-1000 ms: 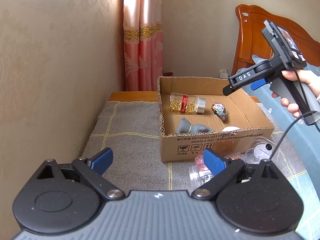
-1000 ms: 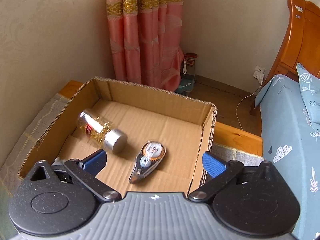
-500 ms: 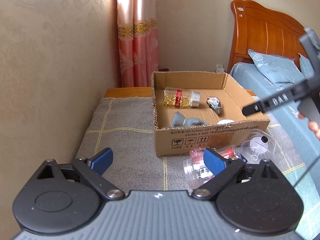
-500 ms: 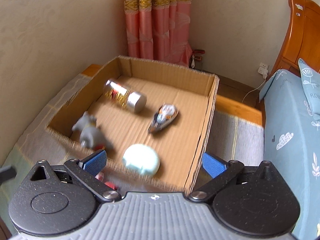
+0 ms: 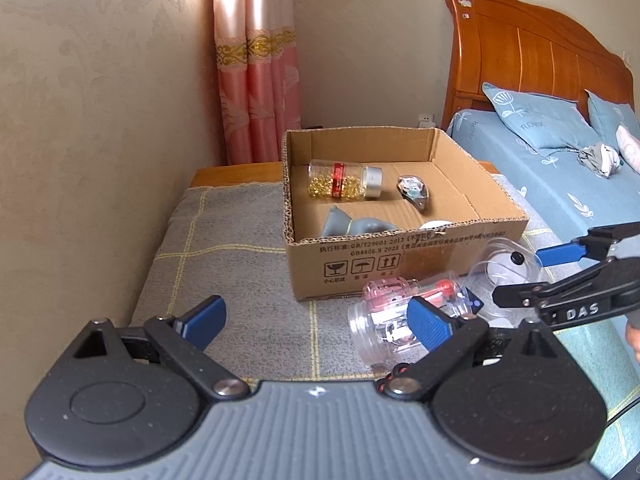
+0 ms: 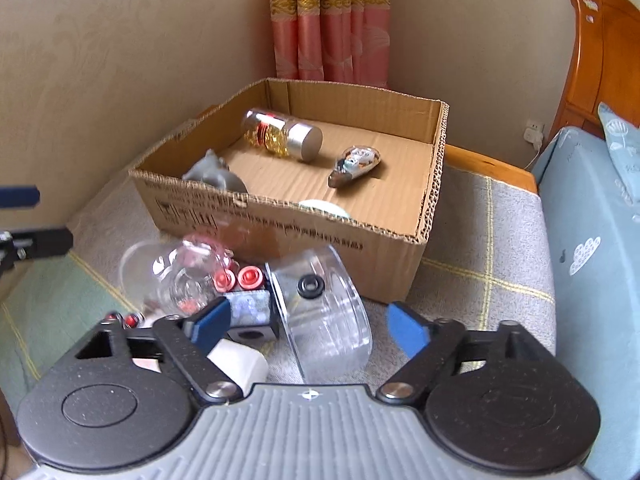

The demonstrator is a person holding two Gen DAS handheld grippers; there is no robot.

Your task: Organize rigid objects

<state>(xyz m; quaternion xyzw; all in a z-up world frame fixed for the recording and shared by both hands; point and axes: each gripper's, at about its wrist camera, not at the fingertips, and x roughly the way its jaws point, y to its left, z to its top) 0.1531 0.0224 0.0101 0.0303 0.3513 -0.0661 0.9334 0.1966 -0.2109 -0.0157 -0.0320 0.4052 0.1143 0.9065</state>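
Your left wrist camera looks down and forward from a little way back at the cardboard box (image 5: 404, 236), with your right tool (image 5: 520, 276) entering from its right edge. Your right wrist camera sits closer, angled down over the clear plastic containers (image 6: 320, 312) just before that box, which both views share.

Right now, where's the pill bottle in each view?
Left wrist view: pill bottle lies on its side in the cardboard box's far left corner, silver cap pointing right.
Right wrist view: pill bottle lies at the box's far end, cap toward the right.
Shared landmark: pink curtain.
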